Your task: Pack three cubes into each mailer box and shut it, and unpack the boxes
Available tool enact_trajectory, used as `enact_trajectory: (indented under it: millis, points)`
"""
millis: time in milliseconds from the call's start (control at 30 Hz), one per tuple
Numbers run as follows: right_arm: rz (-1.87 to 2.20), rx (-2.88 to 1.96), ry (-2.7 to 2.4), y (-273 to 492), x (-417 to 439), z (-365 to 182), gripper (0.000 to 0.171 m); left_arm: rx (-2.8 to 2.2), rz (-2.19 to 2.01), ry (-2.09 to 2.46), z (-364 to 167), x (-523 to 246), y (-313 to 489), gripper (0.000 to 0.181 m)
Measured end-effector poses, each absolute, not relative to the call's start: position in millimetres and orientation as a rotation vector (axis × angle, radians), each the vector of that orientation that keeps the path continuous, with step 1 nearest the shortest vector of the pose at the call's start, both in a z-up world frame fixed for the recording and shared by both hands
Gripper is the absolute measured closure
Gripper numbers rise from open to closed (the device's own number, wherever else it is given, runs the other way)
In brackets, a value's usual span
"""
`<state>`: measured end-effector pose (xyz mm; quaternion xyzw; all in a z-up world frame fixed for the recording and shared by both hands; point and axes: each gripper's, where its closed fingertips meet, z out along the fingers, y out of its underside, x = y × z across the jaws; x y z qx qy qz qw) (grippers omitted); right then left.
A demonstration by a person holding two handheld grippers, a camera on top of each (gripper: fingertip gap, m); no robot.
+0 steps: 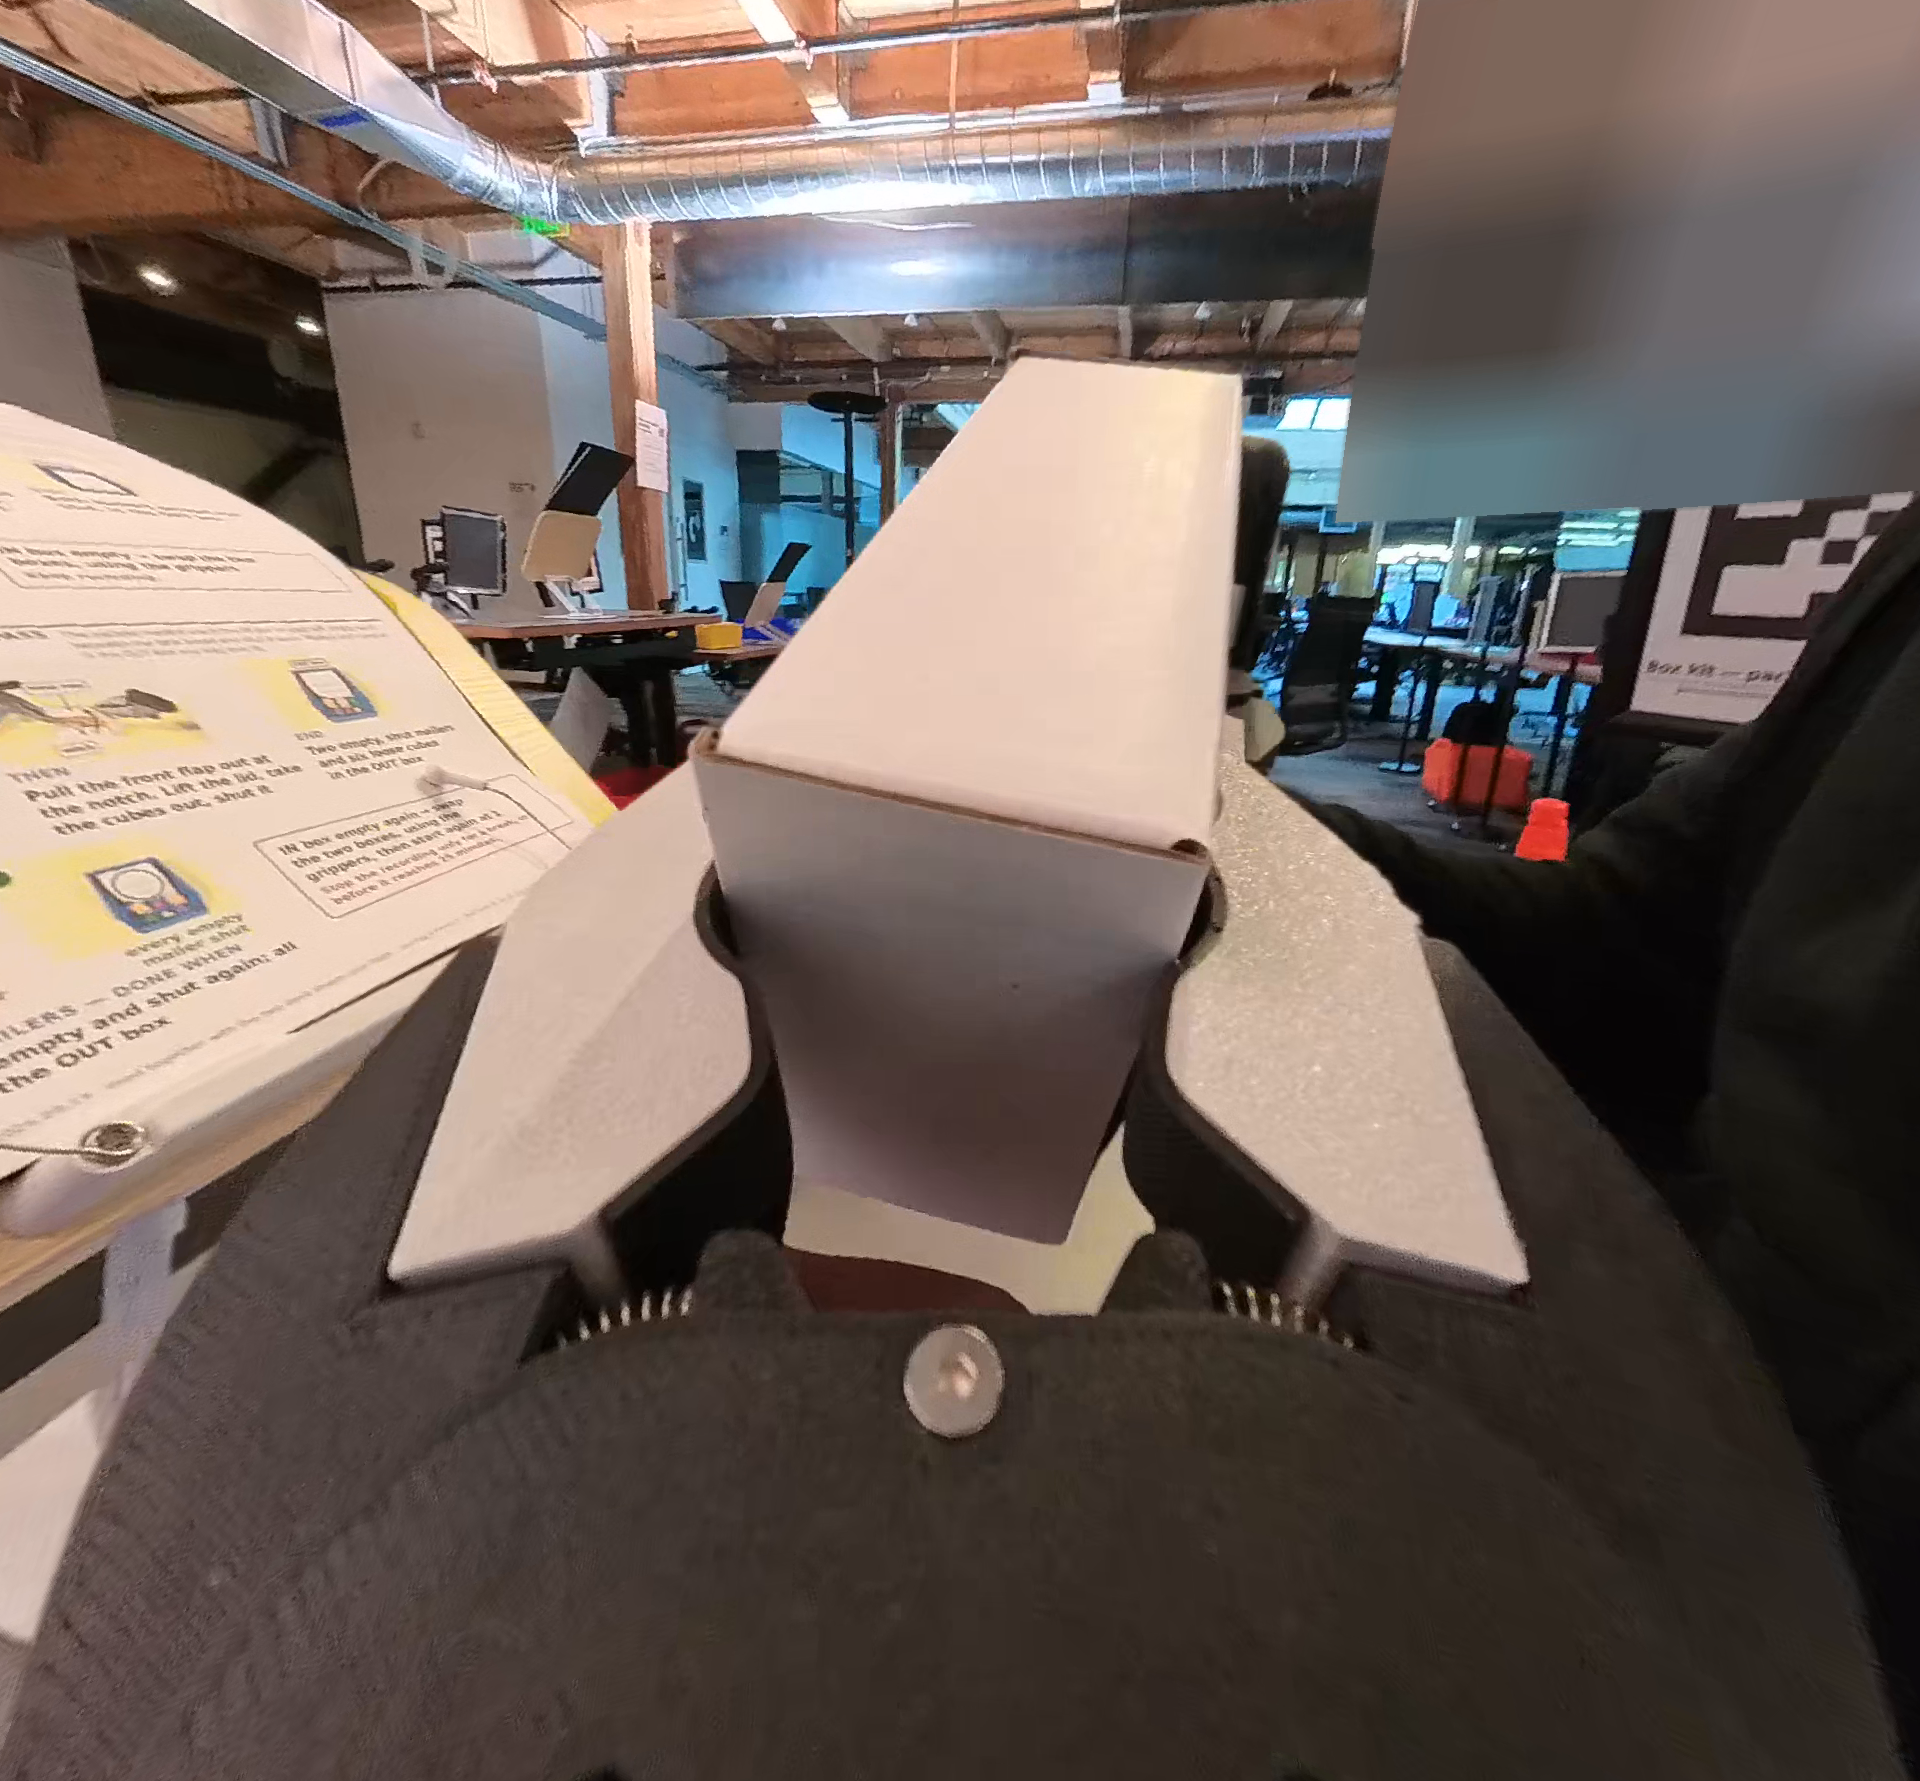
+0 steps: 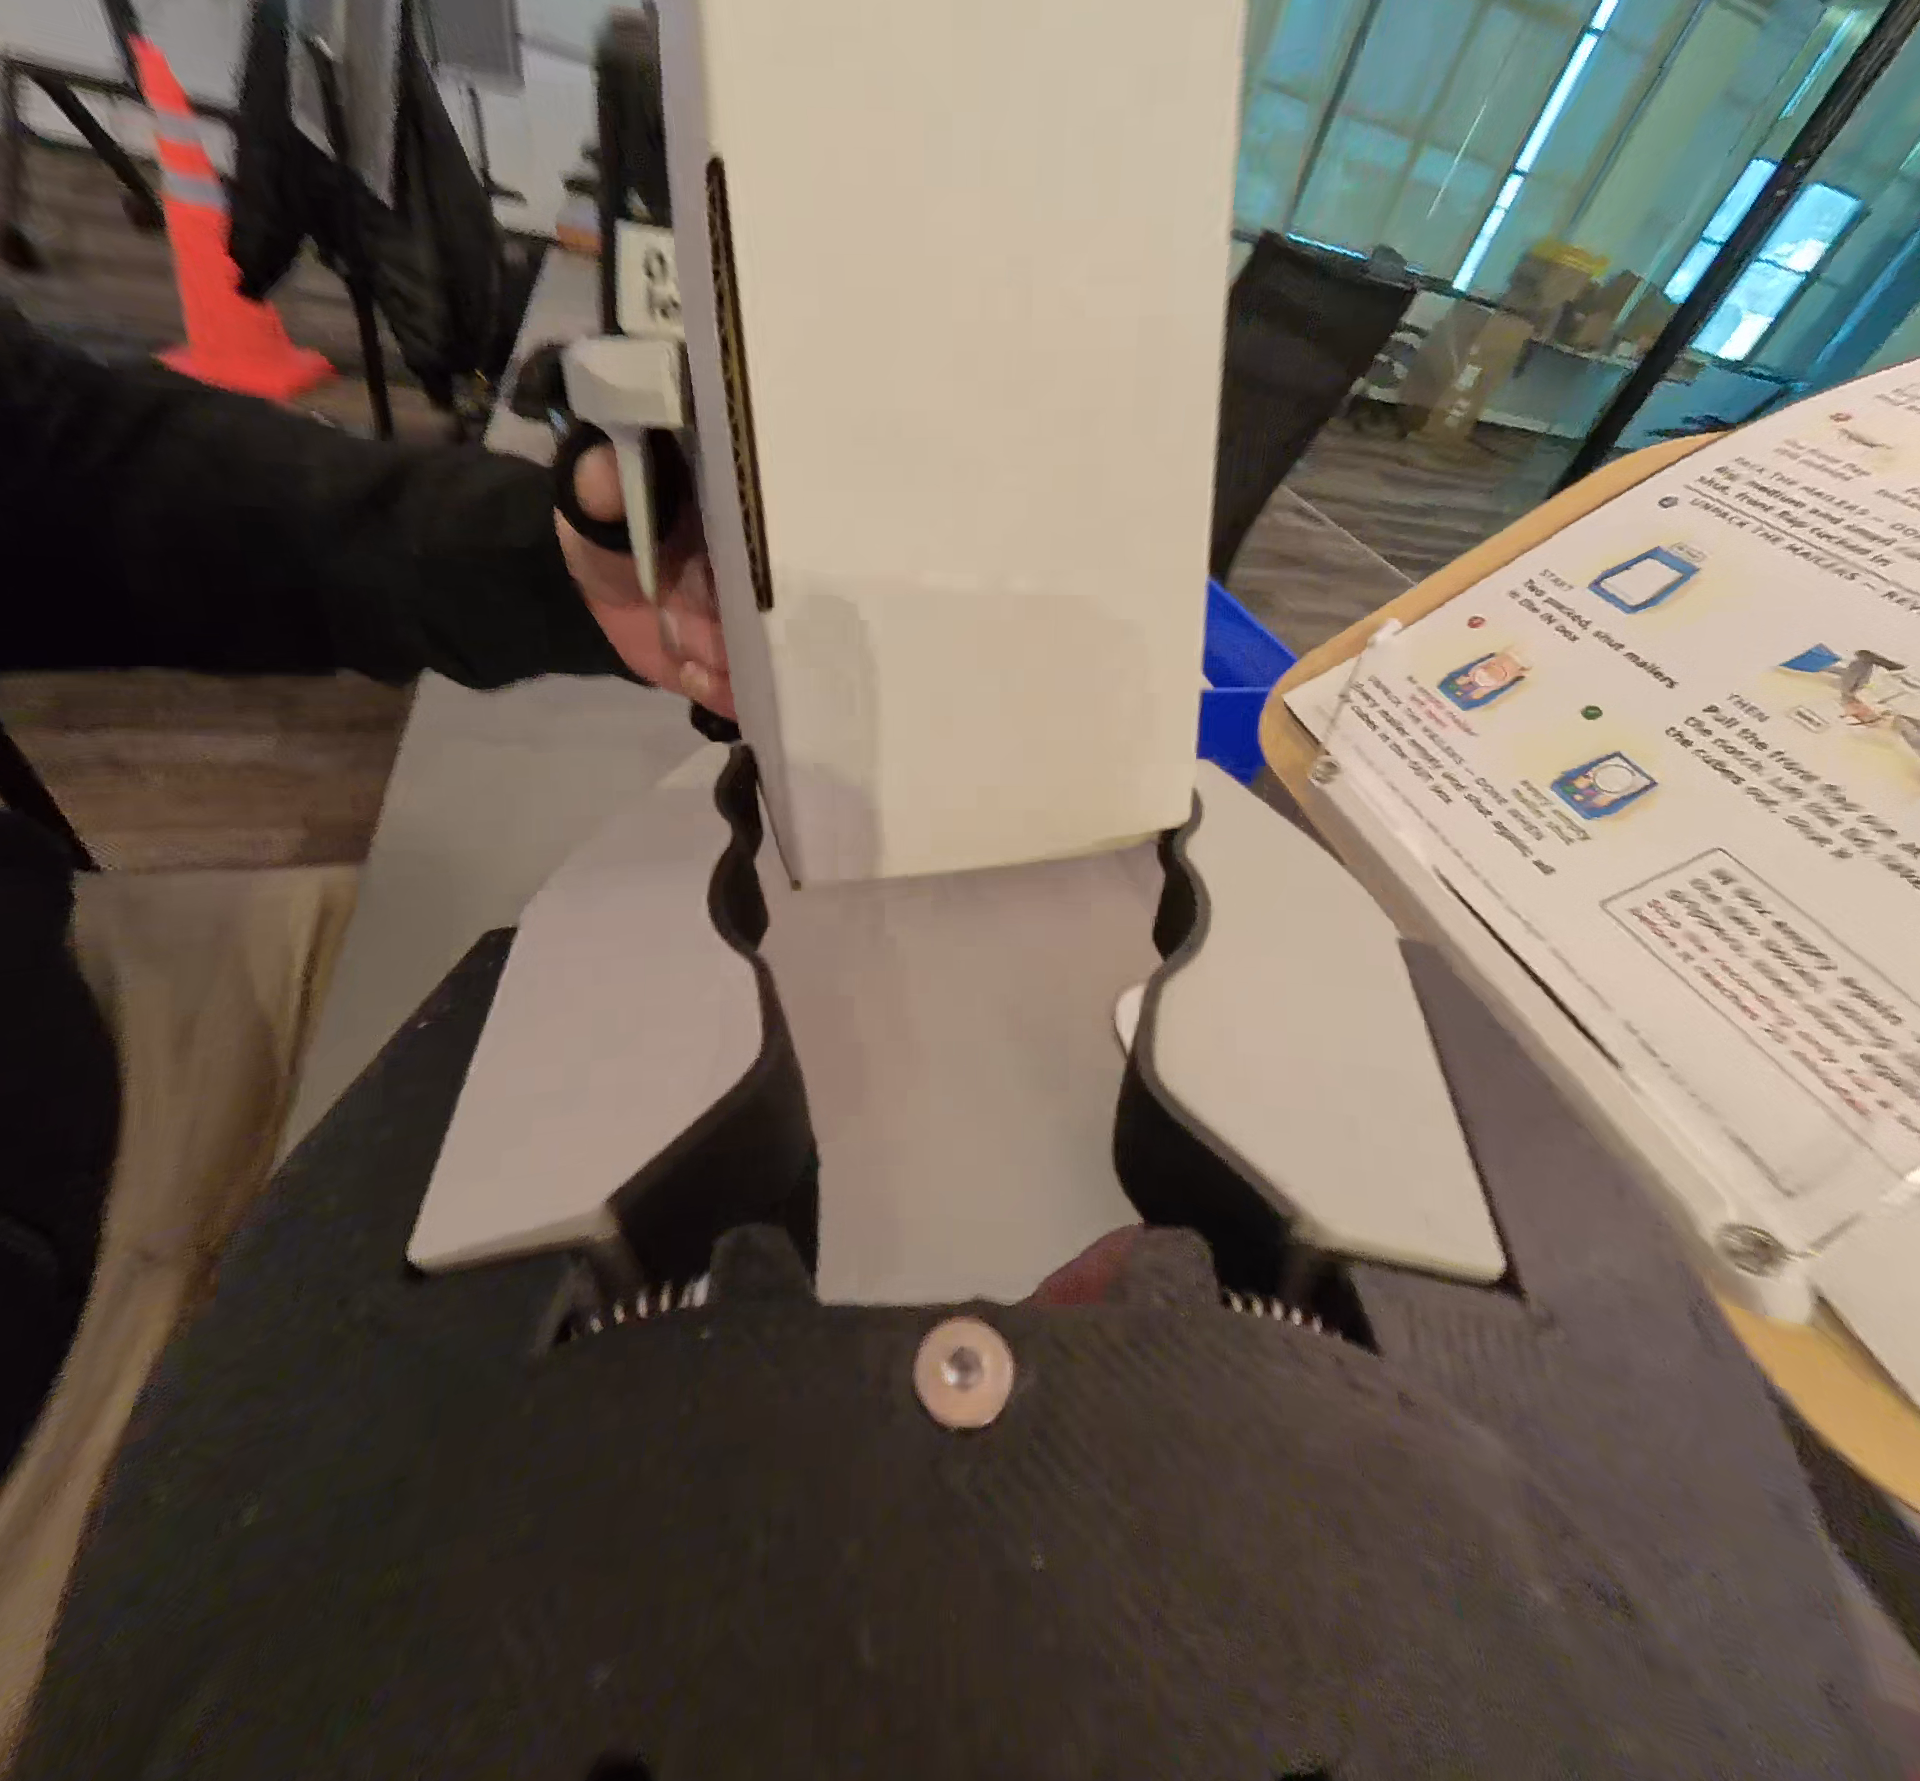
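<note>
A shut white mailer box (image 1: 997, 609) is held up in the air between both grippers, one at each end. My left gripper (image 1: 961, 858) is shut on one end of it, with the grey fingers pressed on both side walls. My right gripper (image 2: 961, 827) is shut on the opposite end of the box (image 2: 966, 329). The left gripper (image 2: 623, 412) also shows in the right wrist view at the box's far left edge, with a hand (image 2: 644, 630) on it. No cubes are in view.
A laminated instruction sheet on a wooden board stands close on the left in the left wrist view (image 1: 208, 796) and on the right in the right wrist view (image 2: 1662, 796). A blue bin (image 2: 1236, 682) sits below the box. A person's dark sleeve (image 1: 1662, 900) is at the right. An orange cone (image 2: 197, 204) stands far off.
</note>
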<state>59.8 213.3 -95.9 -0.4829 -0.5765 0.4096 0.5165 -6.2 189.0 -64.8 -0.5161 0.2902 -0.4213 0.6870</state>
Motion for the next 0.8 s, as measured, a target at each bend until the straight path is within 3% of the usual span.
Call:
enact_trajectory:
  millis: [33,600,800]
  points:
    - [1.017,-1.152,-1.374,212,60,-94,0.1,-1.152,-0.958,0.648,-66,-6,189,0.1]
    - [1.109,-1.074,-1.303,206,77,-67,0.108,-1.226,-0.968,0.7,-83,-11,191,0.097]
    - [0.691,-1.135,-1.467,218,89,-82,0.108,-1.363,-0.565,0.766,-88,-48,207,0.084]
